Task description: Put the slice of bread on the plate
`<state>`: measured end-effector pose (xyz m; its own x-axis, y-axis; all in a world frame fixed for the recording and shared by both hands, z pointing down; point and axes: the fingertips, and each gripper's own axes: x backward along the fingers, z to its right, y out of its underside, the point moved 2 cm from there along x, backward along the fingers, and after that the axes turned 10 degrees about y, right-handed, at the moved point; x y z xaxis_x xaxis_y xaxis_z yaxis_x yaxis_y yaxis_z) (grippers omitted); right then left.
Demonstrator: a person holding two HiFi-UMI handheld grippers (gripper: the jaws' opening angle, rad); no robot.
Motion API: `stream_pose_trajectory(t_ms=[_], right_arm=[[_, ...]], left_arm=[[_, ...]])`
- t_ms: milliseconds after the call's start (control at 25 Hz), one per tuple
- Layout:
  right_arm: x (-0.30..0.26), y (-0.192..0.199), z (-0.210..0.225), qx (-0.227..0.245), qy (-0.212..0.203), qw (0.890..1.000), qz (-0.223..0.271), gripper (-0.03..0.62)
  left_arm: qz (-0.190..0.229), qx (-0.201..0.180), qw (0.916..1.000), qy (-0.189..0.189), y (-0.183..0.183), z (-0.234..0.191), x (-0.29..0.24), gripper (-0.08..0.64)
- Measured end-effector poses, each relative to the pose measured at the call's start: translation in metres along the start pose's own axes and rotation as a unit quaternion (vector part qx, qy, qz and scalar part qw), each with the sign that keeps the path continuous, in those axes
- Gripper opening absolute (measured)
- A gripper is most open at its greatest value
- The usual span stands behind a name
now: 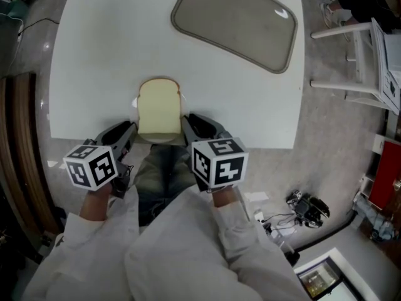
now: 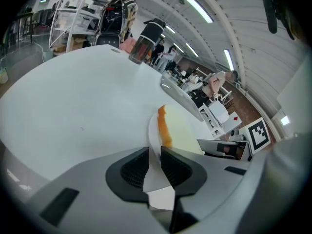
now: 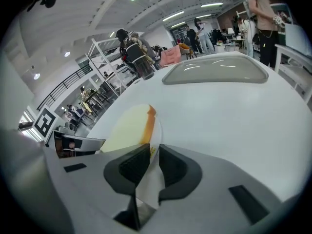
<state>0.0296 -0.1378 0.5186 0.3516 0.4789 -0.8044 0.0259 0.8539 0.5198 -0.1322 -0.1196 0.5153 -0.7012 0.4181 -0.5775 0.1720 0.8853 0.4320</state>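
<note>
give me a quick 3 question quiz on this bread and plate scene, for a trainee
1. True or false: the slice of bread already lies on the plate.
2. The left tongs and the right tongs are each shut on: A the crust, B the plate's rim, C nothing.
3. Fill in: farther back on the table lies a large rounded ___.

Key: 1 true; 2 B; 3 tray.
</note>
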Motion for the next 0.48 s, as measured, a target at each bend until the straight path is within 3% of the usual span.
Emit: stream_pose_trajectory(t_ms=[480], right_arm=[[0.0006,0.0033,0.0015,-0.025,-0.002,1.000,0.011,0.060]], left_arm=[[0.002,0.058,0.9978,0.031,0.0005,-0.0008,-0.0047,0.058]])
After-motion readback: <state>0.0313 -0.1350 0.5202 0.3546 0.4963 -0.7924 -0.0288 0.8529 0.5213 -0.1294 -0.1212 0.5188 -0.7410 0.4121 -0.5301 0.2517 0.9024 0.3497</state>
